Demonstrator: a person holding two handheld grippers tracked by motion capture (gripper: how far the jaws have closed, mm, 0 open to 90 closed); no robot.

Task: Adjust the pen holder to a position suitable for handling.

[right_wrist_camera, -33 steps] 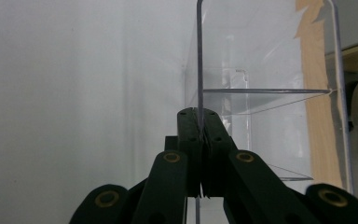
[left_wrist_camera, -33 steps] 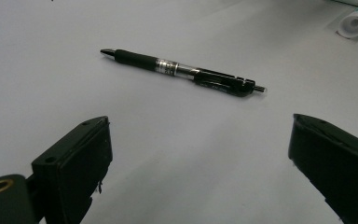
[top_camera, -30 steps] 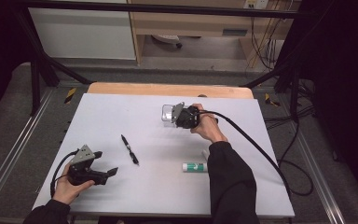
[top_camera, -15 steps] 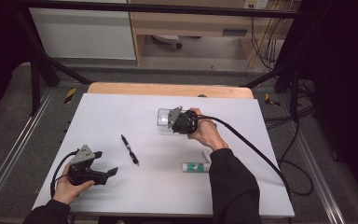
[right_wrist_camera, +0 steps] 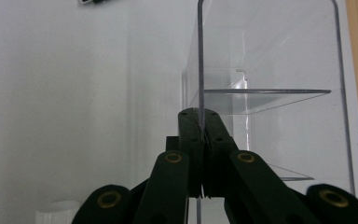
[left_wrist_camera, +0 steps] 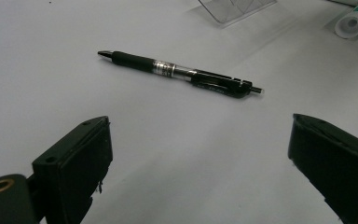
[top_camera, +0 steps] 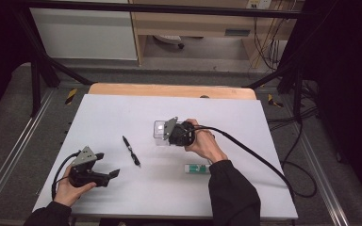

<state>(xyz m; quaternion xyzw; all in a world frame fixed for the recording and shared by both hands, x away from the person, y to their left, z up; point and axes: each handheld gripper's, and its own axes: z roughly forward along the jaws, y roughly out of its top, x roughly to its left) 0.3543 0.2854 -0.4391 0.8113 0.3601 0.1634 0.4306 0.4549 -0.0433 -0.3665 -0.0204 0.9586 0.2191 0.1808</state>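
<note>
- Nearest the person's edge of the white table [top_camera: 264, 141], the left gripper [top_camera: 107, 175] sits low over the surface with its jaws spread wide and nothing between them.
- Just beyond it lies the black pen [left_wrist_camera: 179, 73], flat on the table. From the high view its long axis runs away from the person and a little to the left; in the left gripper view it lies crosswise ahead of the open jaws, tip to the left, clip end to the right. The left hand is clearly the nearer one to the pen.
- To the right of the pen, near the person's right sleeve, a white glue stick [top_camera: 197, 168] with a green label lies on its side.
- Farther out than the pen and to its right, the right gripper [top_camera: 166, 133] has its jaws pressed together on a wall of the clear plastic organizer [right_wrist_camera: 265, 93], pinching that thin wall edge-on. The organizer has an inner shelf or divider visible through its side.
- As I judge it, the organizer is being carried toward the pen, so the coming move turns on the organizer's opening lining up with the pen's long axis while the open left gripper closes across the barrel.
- Beyond the organizer, the table's wooden edge [top_camera: 169, 90] marks the far side.
</note>
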